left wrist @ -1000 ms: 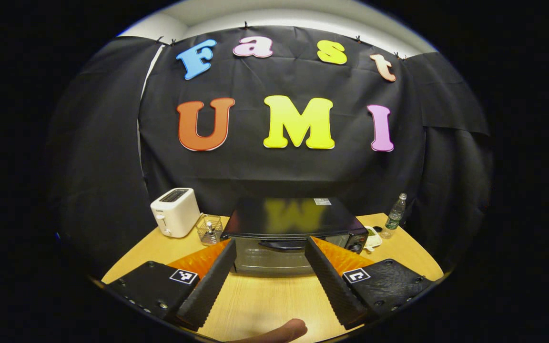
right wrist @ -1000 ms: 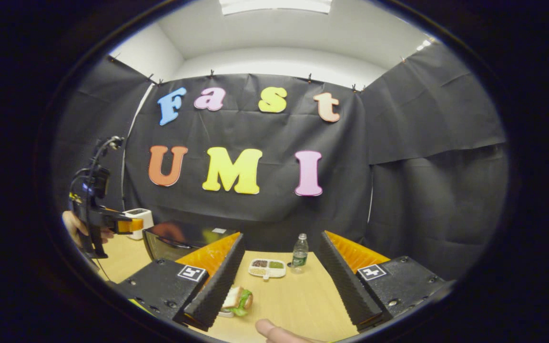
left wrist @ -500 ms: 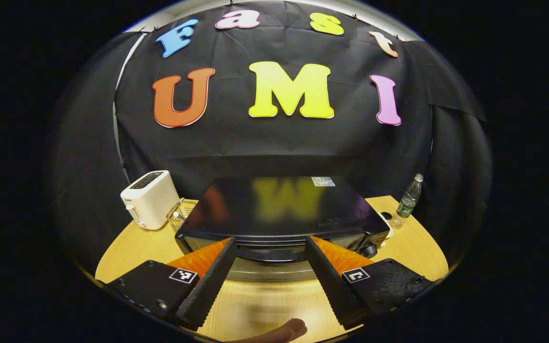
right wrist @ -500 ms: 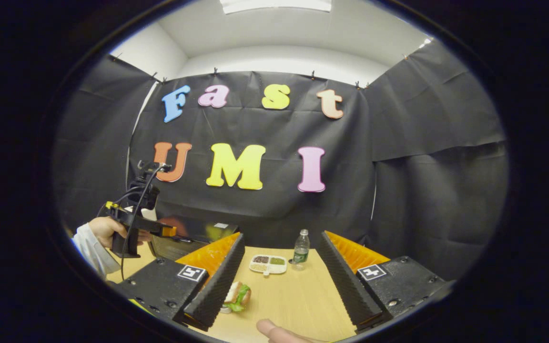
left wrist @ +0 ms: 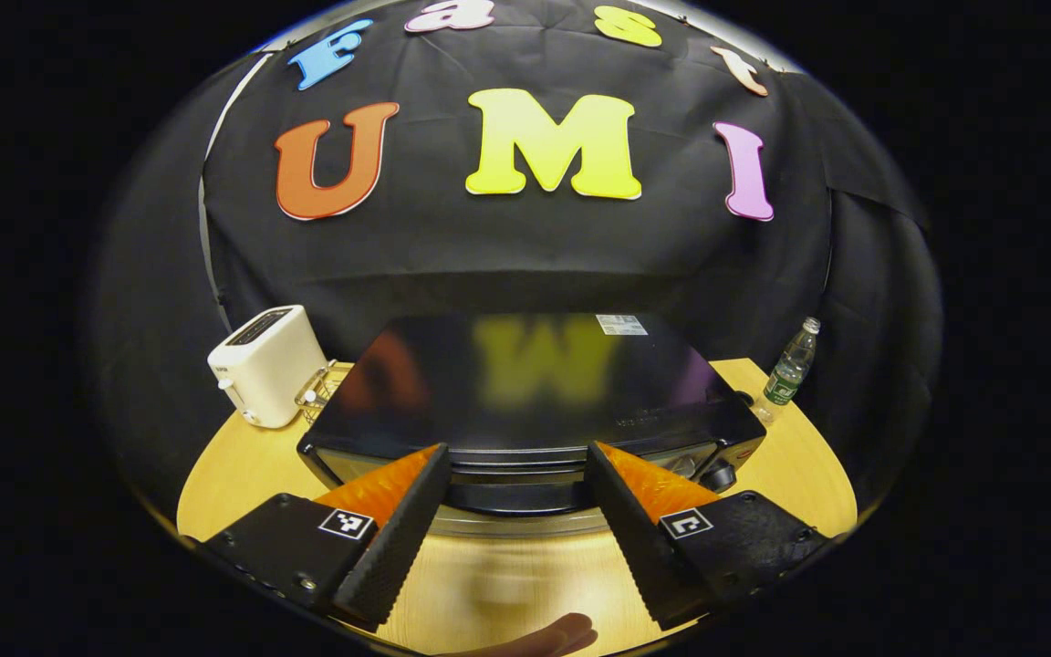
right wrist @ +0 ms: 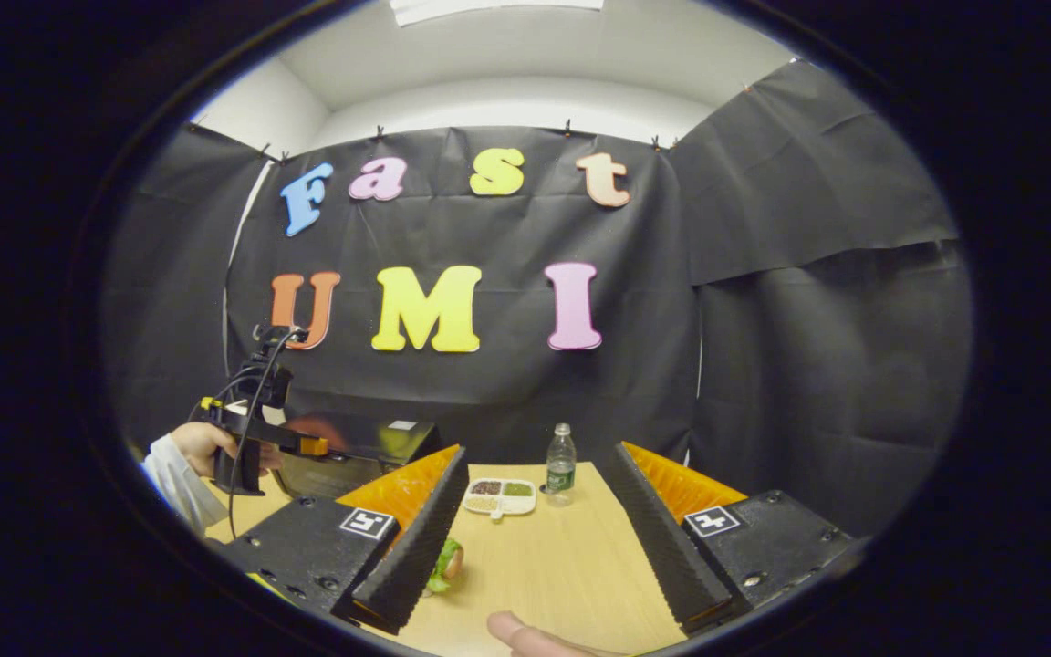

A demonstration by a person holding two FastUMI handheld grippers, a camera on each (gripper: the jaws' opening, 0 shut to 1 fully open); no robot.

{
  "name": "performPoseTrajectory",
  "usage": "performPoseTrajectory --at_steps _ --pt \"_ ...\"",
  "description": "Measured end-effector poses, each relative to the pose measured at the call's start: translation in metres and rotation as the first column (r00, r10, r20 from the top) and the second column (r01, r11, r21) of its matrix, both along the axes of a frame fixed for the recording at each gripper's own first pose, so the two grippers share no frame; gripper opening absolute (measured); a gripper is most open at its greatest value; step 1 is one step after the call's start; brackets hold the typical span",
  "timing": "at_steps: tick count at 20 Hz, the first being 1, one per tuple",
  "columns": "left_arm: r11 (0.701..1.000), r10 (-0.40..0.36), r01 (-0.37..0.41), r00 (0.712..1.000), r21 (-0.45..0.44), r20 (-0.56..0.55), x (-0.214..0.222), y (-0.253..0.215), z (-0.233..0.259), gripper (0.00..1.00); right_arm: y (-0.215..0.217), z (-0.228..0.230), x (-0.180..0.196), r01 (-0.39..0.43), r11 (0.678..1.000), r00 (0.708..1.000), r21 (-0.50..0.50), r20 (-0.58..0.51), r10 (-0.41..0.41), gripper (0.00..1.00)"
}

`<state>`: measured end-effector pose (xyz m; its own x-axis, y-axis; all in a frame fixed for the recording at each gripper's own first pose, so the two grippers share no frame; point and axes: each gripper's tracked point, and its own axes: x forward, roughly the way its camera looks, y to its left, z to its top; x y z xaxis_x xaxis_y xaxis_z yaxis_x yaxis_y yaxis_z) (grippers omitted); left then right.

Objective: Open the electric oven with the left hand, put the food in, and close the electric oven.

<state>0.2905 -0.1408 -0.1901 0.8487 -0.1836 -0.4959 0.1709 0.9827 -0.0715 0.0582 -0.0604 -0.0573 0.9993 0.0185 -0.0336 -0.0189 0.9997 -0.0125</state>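
Worktop (left wrist: 790,456): pale wood, black cloth wall behind it on all sides.

Oven (left wrist: 535,392): black, largest item, centre of the left gripper view, door shut. Handle (left wrist: 521,497) runs across the top of the door, dark and glossy, close ahead of the fingers. In the right gripper view the oven sits at far left (right wrist: 370,447).

Toaster (left wrist: 265,376): white, left of the oven, a small wire basket (left wrist: 320,394) between them.

Left hand-held gripper (left wrist: 515,511): fingers spread wide, nothing between them, lined up on the handle but not yet on it by the look. In the right gripper view it hangs at the oven front (right wrist: 306,445), held by a hand (right wrist: 202,444) in a light sleeve.

Right hand-held gripper (right wrist: 535,529): fingers spread, empty, over bare worktop.

Bottle (right wrist: 561,462): far side, upright, just right of a small divided dish (right wrist: 500,495).

Food (right wrist: 443,566): sandwich with green leaf, near, half hidden behind the right gripper's left finger.

Risks, my judgement: the handle is smooth, so a shallow or off-centre pinch could slip during the pull. A pull straight back rather than down along the door's arc could drag the whole oven forward. Sandwich is soft; a hard squeeze could crush it or shed filling.
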Motion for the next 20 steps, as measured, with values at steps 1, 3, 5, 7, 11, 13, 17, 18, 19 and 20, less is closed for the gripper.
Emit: performPoseTrajectory --at_steps 1,3,5,7,11,13,17,18,19,20 --pt "1.000 0.002 -0.002 1.000 0.015 -0.005 0.000 -0.001 -0.002 0.99 0.000 0.000 0.000 0.002 1.000 1.000 -0.001 0.002 -0.002 0.91" --pt "0.999 -0.012 0.012 1.000 0.031 -0.010 -0.002 -0.008 -0.002 0.98 0.000 0.001 -0.002 0.004 1.000 1.000 -0.004 0.003 -0.004 1.00" --pt "1.000 -0.002 0.003 1.000 0.023 -0.020 -0.001 -0.008 -0.003 0.95 0.000 0.003 -0.006 0.000 1.000 1.000 -0.006 0.006 0.000 0.91" --pt "1.000 0.001 0.000 1.000 0.016 -0.031 -0.009 -0.007 -0.004 0.96 0.000 0.004 -0.010 -0.001 1.000 1.000 -0.008 0.010 0.001 0.91" --pt "1.000 -0.003 0.004 1.000 0.023 -0.023 -0.034 -0.004 -0.007 0.96 -0.002 0.006 -0.016 0.001 1.000 1.000 -0.014 0.015 -0.001 1.00" --pt "1.000 -0.003 0.003 1.000 0.031 -0.008 -0.051 -0.003 -0.012 0.96 -0.002 0.005 -0.018 0.003 1.000 1.000 -0.015 0.017 -0.003 0.91" --pt "1.000 0.004 -0.003 1.000 0.015 -0.017 -0.084 0.001 -0.026 0.96 -0.002 0.002 -0.024 0.006 1.000 1.000 0.002 0.009 -0.006 0.91" --pt "1.000 0.003 -0.002 1.000 0.017 -0.014 -0.092 0.001 -0.031 0.95 -0.002 0.001 -0.025 0.006 1.000 1.000 0.008 0.005 -0.006 0.91" --pt "1.000 0.003 -0.003 1.000 0.016 -0.016 -0.098 0.002 -0.037 0.95 -0.003 -0.001 -0.027 0.006 1.000 1.000 0.012 0.001 -0.006 0.91" --pt "1.000 0.005 -0.004 1.000 0.013 -0.014 -0.106 0.003 -0.042 0.95 -0.003 -0.002 -0.029 0.008 1.000 1.000 0.015 -0.001 -0.008 0.90"
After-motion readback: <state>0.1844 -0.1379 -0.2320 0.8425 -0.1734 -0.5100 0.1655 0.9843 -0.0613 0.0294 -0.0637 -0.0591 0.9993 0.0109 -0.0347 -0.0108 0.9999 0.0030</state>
